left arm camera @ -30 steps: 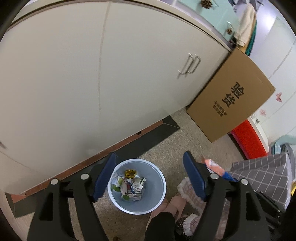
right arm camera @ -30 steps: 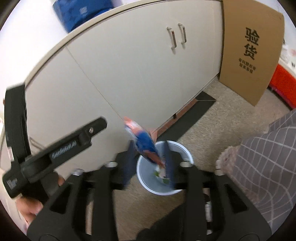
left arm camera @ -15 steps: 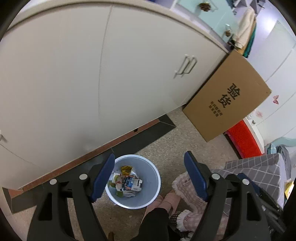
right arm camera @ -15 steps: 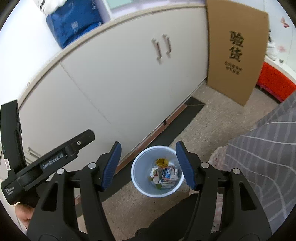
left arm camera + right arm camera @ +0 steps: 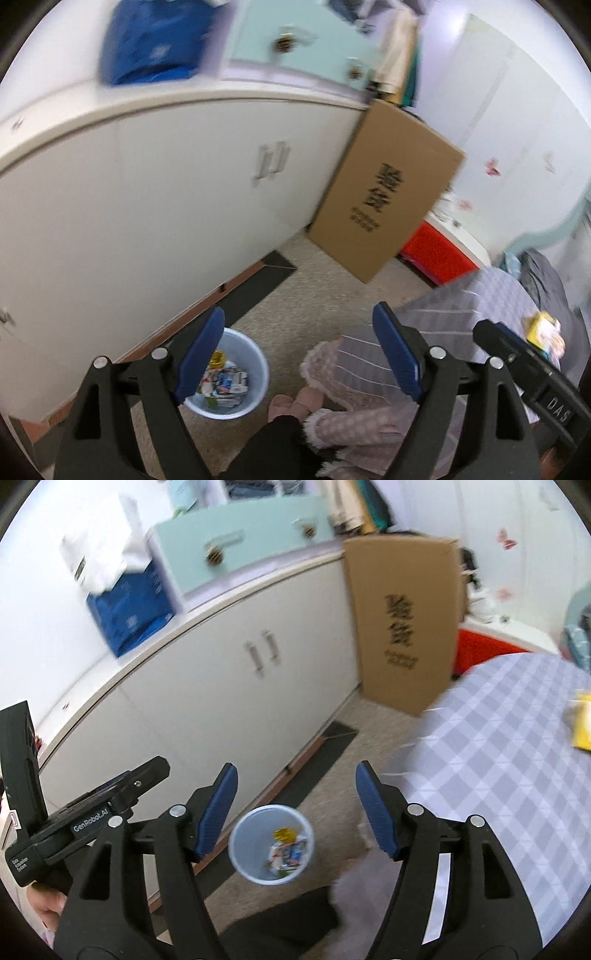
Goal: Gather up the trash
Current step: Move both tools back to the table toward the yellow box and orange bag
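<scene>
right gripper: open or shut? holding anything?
Open and empty. In the right wrist view the right gripper has its blue pads wide apart, with only the trash bin on the floor visible between them.

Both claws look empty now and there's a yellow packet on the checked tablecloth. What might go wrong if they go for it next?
The yellow packet lies flat on the checked tablecloth, so the open right gripper might pinch cloth along with it. The pale blue trash bin is small and low on the floor, so a drop from table height could miss. The views are blurred, which may spoil aim.
</scene>
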`<control>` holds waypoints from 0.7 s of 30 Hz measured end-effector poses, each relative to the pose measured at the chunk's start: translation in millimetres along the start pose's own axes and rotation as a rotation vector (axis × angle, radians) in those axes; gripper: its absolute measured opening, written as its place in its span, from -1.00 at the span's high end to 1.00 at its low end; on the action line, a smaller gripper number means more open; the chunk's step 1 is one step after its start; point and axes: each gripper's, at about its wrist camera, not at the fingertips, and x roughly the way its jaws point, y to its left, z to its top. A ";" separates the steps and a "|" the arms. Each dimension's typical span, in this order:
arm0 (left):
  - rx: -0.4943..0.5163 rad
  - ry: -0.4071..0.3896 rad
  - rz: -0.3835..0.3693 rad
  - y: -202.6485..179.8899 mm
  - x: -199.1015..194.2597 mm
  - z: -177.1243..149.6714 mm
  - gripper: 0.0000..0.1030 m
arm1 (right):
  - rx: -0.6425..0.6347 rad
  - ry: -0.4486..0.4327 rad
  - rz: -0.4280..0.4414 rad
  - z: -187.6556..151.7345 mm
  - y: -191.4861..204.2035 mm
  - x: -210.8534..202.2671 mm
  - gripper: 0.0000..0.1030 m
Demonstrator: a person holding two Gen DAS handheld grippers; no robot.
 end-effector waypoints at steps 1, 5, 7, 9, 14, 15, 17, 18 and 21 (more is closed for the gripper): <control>0.023 -0.001 -0.012 -12.8 -2.4 -2.2 -0.57 | 0.011 -0.020 -0.018 0.3 -14.7 -13.8 -0.29; 0.125 0.007 -0.083 -74.6 -5.6 -12.2 -0.59 | 0.070 -0.075 -0.083 -1.2 -73.4 -58.0 -0.33; 0.189 0.014 -0.141 -112.2 -4.9 -19.1 -0.60 | 0.101 -0.095 -0.119 -4.5 -104.6 -77.9 -0.35; 0.259 0.017 -0.194 -147.6 -3.1 -27.7 -0.60 | 0.131 -0.115 -0.166 -9.0 -134.0 -95.9 -0.36; 0.394 0.047 -0.309 -226.5 3.6 -50.0 -0.65 | 0.225 -0.170 -0.282 -20.4 -201.0 -132.5 -0.39; 0.422 0.066 -0.327 -244.8 8.1 -55.5 -0.66 | 0.250 -0.182 -0.304 -23.3 -213.4 -138.7 -0.40; 0.460 0.109 -0.355 -270.0 19.7 -60.9 -0.70 | 0.310 -0.201 -0.341 -31.4 -242.9 -151.4 -0.42; 0.477 0.146 -0.374 -285.0 28.6 -65.5 -0.70 | 0.336 -0.208 -0.351 -34.5 -253.9 -155.9 -0.42; 0.487 0.194 -0.392 -313.7 50.4 -75.0 -0.70 | 0.413 -0.222 -0.381 -45.3 -288.8 -165.6 -0.43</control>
